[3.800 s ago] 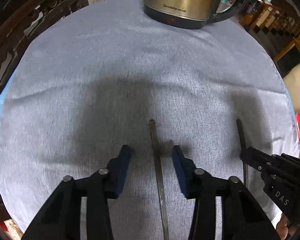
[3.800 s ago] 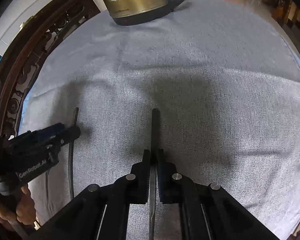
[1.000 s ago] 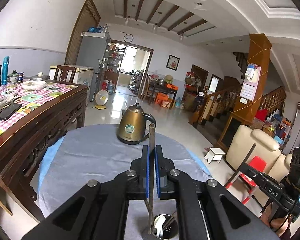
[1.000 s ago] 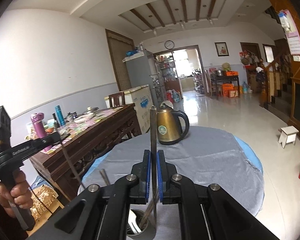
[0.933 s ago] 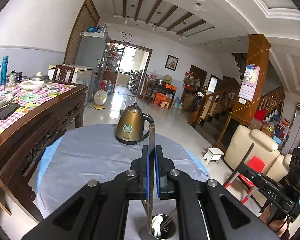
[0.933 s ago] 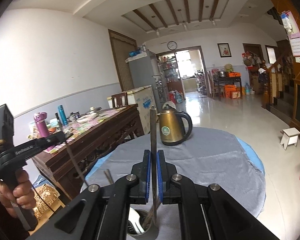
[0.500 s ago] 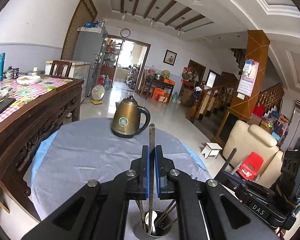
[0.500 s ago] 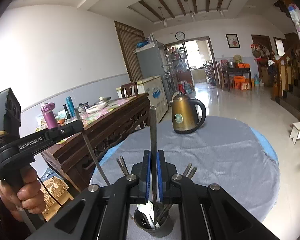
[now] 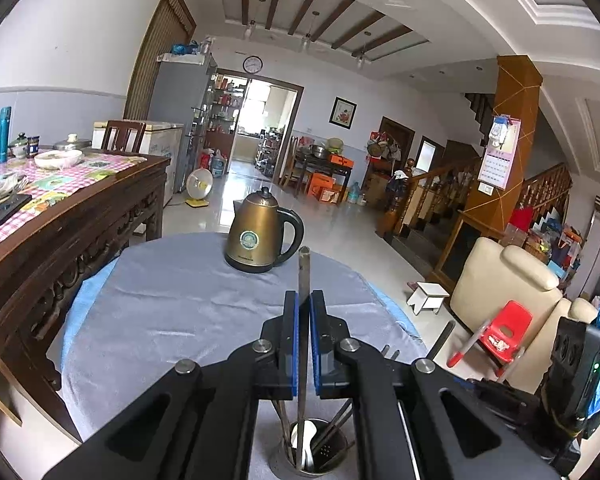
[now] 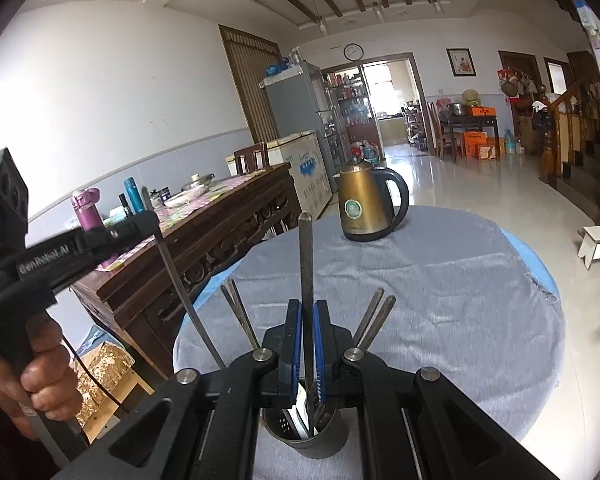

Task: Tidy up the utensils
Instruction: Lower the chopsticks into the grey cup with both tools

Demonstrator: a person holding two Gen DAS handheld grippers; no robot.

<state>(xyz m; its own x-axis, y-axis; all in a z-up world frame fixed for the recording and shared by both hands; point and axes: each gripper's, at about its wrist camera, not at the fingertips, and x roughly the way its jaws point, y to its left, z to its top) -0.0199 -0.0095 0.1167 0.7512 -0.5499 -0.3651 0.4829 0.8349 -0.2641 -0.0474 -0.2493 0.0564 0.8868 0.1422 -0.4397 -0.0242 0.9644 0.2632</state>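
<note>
A metal stick (image 9: pixel 303 280) is held tight in the left claw (image 9: pixel 304 312), with its blue pads (image 9: pixel 295 344) pressed on both sides. It stands upright, and its low end is down inside the metal cup (image 9: pixel 314 454) on the desk (image 9: pixel 172 300). Another metal stick (image 10: pixel 306 272) is gripped the same way in the right claw (image 10: pixel 307 320), and its low end is also in the cup (image 10: pixel 306 434). More sticks (image 10: pixel 374 314) and a white spoon (image 9: pixel 306 438) are already leaning in the cup. A gold kettle (image 9: pixel 256 236) is seen at the far side of the grey cloth.

The job looks nearly done. No loose sticks are seen on the cloth, though the near part of the desk is hidden by the claws. What is left, it seems, is for both sticks to be let go so they drop in.

Almost four seconds ago, both sticks were flat on the cloth; the left claw was wide open around one, while the other was already gripped. Now both are lifted, turned upright and lowered toward the cup.
</note>
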